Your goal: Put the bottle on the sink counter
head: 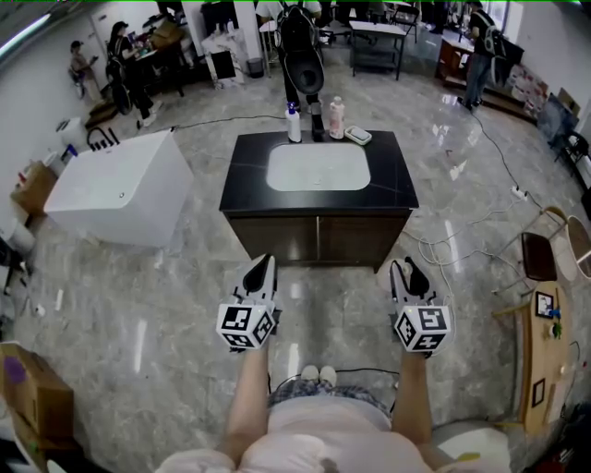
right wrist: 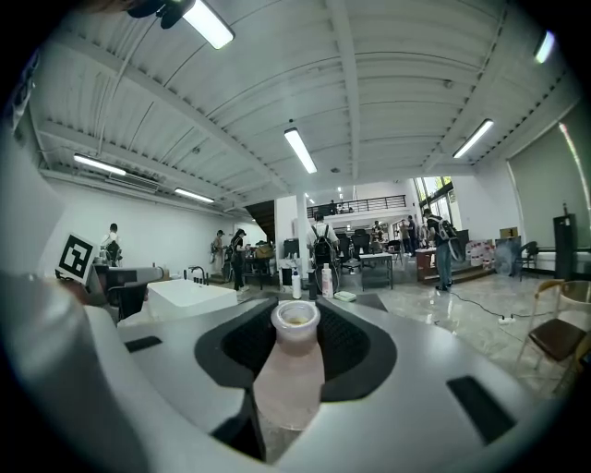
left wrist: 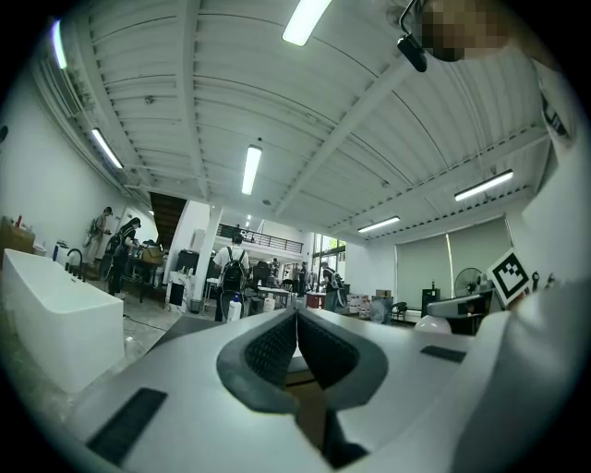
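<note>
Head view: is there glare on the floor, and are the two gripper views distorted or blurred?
Head view: pale glare streaks on the floor, straight lines bent near the edges. Right gripper view: strong fisheye, the near bottle soft. Left gripper view: black corners, ceiling lamp overexposed.

Two tongs [head: 264, 262] [head: 407, 270], three bottles [right wrist: 288, 369] [head: 294, 122] [head: 336, 118], one sink counter [head: 390, 187], one bathtub [head: 120, 189]

Bright, even indoor light from ceiling strip lamps [right wrist: 300, 151]. Pale glare streaks lie on the polished floor [head: 185, 277] in front of and right of the black tabletop [head: 392, 180]. Fisheye bending curves every view; corners darken to black.
</note>
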Demonstrator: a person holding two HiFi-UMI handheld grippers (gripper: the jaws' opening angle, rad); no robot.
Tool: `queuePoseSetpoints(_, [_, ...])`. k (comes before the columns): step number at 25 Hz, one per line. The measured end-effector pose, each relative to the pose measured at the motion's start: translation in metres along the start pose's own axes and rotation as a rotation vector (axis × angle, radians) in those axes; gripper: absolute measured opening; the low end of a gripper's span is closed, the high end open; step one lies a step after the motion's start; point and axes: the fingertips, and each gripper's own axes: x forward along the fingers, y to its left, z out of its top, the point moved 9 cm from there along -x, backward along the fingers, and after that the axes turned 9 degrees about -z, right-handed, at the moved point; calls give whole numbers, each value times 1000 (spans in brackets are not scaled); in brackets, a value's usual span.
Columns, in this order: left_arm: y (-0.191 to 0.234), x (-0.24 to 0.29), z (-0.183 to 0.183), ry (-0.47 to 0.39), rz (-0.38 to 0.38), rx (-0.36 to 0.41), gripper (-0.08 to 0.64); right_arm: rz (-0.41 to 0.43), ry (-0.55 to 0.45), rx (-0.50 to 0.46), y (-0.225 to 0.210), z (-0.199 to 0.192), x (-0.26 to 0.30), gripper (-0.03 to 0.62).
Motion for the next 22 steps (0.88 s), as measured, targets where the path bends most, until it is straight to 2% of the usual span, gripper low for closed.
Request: queuePoseSetpoints(22, [29,-7,-5,0,-27,2,28,-31,-19,19,22,-6,12,143])
